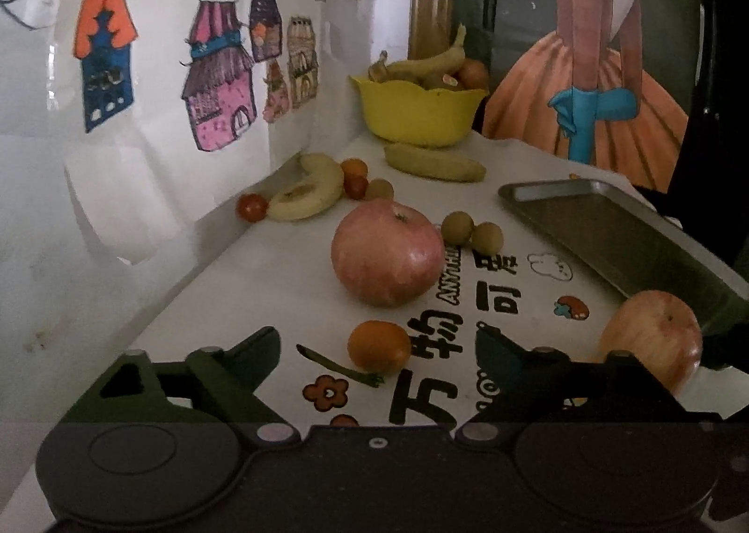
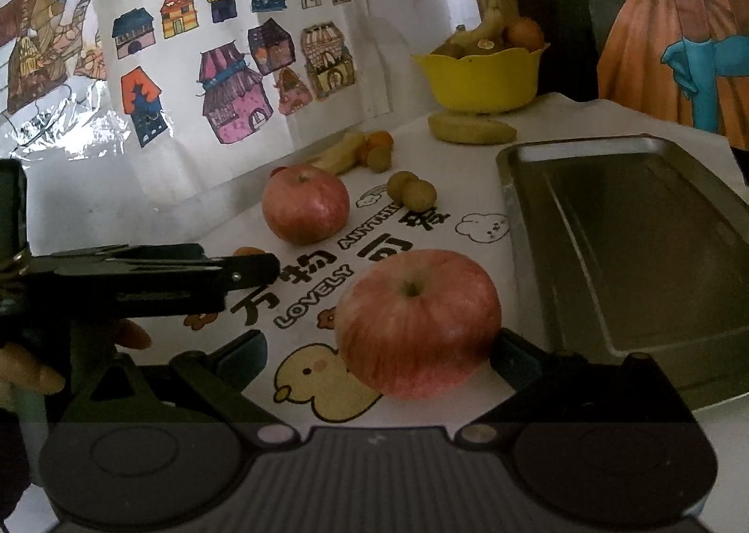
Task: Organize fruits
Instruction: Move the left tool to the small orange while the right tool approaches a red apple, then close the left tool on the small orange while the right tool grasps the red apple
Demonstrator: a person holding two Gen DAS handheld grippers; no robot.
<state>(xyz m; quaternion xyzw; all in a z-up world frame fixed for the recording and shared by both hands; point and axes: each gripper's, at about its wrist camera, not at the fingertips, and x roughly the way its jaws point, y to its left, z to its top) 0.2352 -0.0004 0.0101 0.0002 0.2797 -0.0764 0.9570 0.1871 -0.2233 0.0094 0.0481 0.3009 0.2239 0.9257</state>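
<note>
The left gripper stood with its jaws spread wide and nothing clamped; a small round orange fruit lay on the white printed tablecloth between the two fingers, touched by neither. The right gripper was likewise spread, with a large red-and-yellow streaked apple sitting between its fingers; its right finger looked just against the apple's side, though whether it pressed could not be told, and the left finger stood clear.

A second large pinkish-red apple rested near the middle of the table, with two small tan-green round fruits just beside it, touching each other. Toward the wall edge lay a pale curved banana with small red and orange tomatoes on either side of it. At the far corner stood a yellow scalloped plastic bowl heaped with bananas and an orange fruit, and another yellowish banana lay on the cloth right in front of it. A grey rectangular metal tray ran along the table's right edge, beside the streaked apple. Fingers of a person's hand showed at the left of the right wrist view, below the other gripper's body.
</note>
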